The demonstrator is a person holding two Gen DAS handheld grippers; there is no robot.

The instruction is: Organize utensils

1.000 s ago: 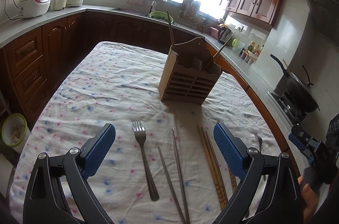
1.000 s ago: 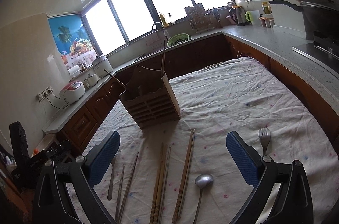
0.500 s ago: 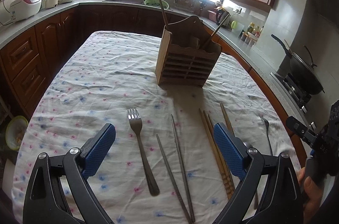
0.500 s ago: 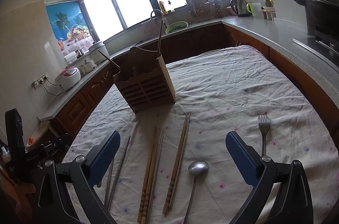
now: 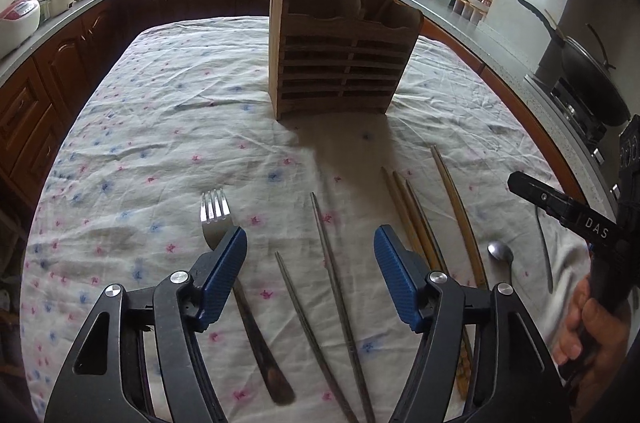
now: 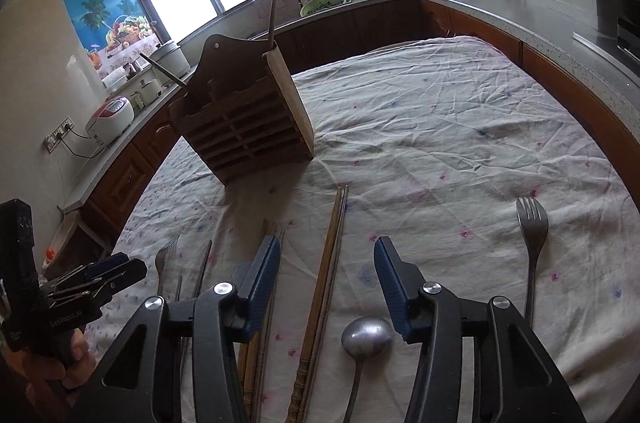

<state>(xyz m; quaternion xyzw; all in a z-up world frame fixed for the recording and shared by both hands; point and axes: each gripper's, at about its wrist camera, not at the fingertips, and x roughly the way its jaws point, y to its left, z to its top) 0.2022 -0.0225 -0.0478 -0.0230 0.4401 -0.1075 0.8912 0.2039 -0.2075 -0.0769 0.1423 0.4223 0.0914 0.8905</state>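
While closing over the floral tablecloth (image 5: 160, 143), left gripper (image 5: 310, 273) with blue pads about half apart, nothing pinched; two metal chopsticks (image 5: 332, 263) on the cloth between the jaws, a fork (image 5: 216, 219) just under the left pad (image 5: 224, 271). Wooden chopsticks (image 5: 416, 215) beside the right pad, untouched. Right gripper (image 6: 326, 285) also closing, jaws narrower, holding nothing; a pair of wooden chopsticks (image 6: 328, 263) lying between them on the cloth, a spoon (image 6: 366, 337) close under the right pad, another bundle of chopsticks (image 6: 264, 323) under the left pad. Second fork (image 6: 531, 235) well off to the right. Wooden utensil holder (image 5: 340, 55) upright farther back on the table, two sticks already poking out of its top. Person's hand (image 5: 588, 327) on the other gripper's handle at the left view's right edge.
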